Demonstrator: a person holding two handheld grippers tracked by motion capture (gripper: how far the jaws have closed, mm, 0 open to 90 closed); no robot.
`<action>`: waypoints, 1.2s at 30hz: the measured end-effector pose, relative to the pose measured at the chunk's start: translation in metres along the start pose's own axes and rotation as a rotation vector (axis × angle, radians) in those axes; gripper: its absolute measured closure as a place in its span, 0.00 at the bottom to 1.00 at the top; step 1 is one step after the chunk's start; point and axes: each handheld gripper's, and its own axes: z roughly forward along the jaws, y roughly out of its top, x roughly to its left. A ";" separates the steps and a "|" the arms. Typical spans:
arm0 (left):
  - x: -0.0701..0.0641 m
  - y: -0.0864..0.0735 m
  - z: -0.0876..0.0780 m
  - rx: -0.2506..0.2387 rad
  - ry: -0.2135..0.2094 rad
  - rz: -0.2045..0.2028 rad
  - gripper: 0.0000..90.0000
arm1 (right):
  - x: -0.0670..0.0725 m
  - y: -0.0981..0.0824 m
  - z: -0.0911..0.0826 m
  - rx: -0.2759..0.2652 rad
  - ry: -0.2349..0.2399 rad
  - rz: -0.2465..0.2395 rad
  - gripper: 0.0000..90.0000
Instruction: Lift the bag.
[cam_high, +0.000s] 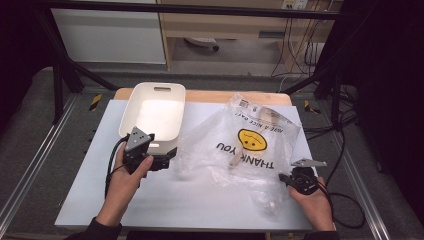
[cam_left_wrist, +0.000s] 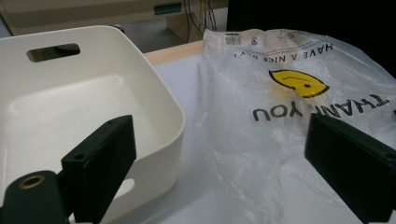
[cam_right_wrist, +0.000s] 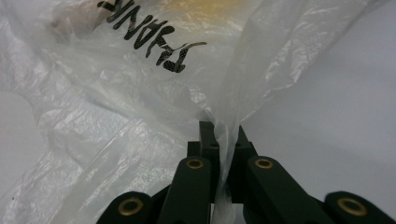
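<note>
A clear plastic bag (cam_high: 245, 142) printed with a yellow smiley face and "THANK YOU" lies crumpled across the middle and right of the pale counter (cam_high: 165, 200). The right tongs (cam_right_wrist: 223, 135), near the counter's front right corner, are clamped on a fold of the bag's edge. The left tongs (cam_left_wrist: 219, 158) stand wide apart, holding nothing, between the bag and a white bin (cam_high: 131, 107) toward the counter's back left.

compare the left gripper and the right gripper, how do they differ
The left gripper has its jaws wide open with nothing gripped; the right gripper is shut on the plastic bag. The left sits by the white bin; the right is at the bag's near edge. Both are hand-held.
</note>
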 end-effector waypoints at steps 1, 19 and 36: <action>-0.001 0.000 0.000 0.001 0.003 0.005 0.10 | -0.003 -0.001 -0.001 0.002 -0.006 0.005 1.00; -0.054 -0.017 0.033 0.083 -0.093 0.073 0.10 | -0.040 -0.004 0.001 0.000 -0.122 0.087 1.00; -0.074 -0.045 0.085 0.192 -0.084 0.088 0.13 | -0.037 -0.004 0.002 0.005 -0.102 0.067 1.00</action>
